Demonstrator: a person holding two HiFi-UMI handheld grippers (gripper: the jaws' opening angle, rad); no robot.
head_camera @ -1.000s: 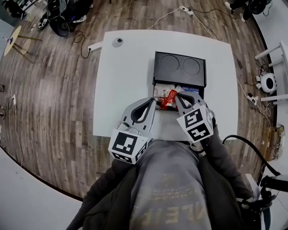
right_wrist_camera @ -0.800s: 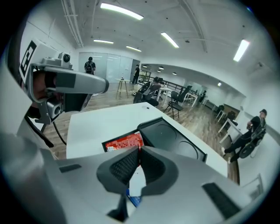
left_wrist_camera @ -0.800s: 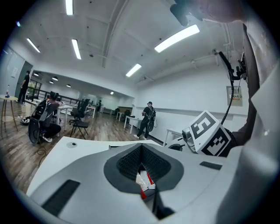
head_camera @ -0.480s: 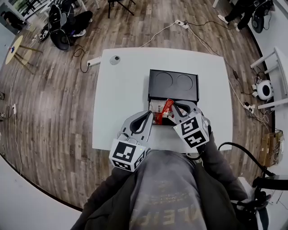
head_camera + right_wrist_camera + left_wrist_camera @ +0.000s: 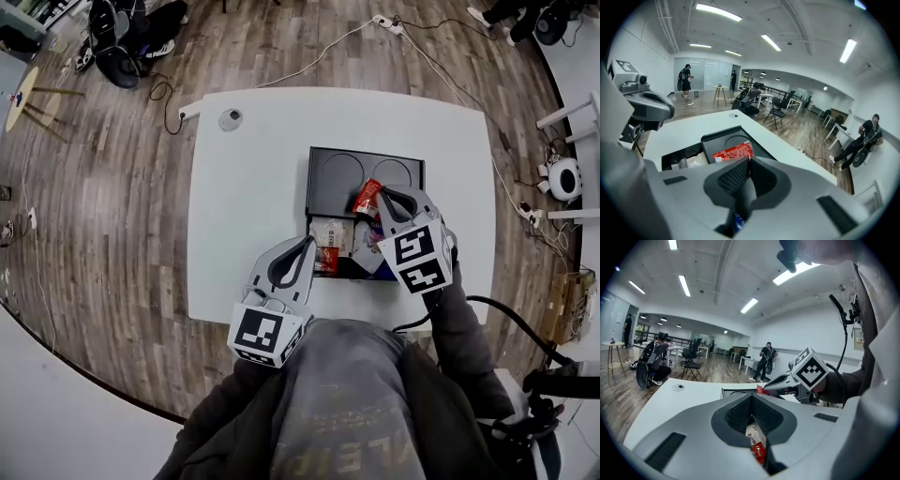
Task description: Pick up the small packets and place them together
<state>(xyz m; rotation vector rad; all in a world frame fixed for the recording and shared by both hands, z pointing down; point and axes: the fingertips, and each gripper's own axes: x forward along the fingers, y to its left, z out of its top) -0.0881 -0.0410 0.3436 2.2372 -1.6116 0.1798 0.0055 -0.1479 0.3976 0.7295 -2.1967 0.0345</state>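
Observation:
My right gripper [image 5: 378,198] is shut on a red packet [image 5: 366,197] and holds it above the black lid [image 5: 337,173] with two round hollows. From the right gripper view the red packet [image 5: 733,152] sticks out past the shut tips [image 5: 749,161]. The open black box [image 5: 349,274] just nearer to me holds several small packets. My left gripper [image 5: 313,244] hovers at the box's left end, tips together [image 5: 751,399]. A white-and-red packet [image 5: 755,442] shows in the gap behind those tips. I cannot tell whether it is gripped or lies below.
The box and lid sit on a white table [image 5: 253,187] with a round grommet [image 5: 230,118] at its far left corner. Wooden floor surrounds the table, with cables at the far side. People and chairs stand far off in the room.
My right gripper carried the red packet from over the open box away from me, to above the black lid. The left gripper stayed at the box's left end, shifting slightly.

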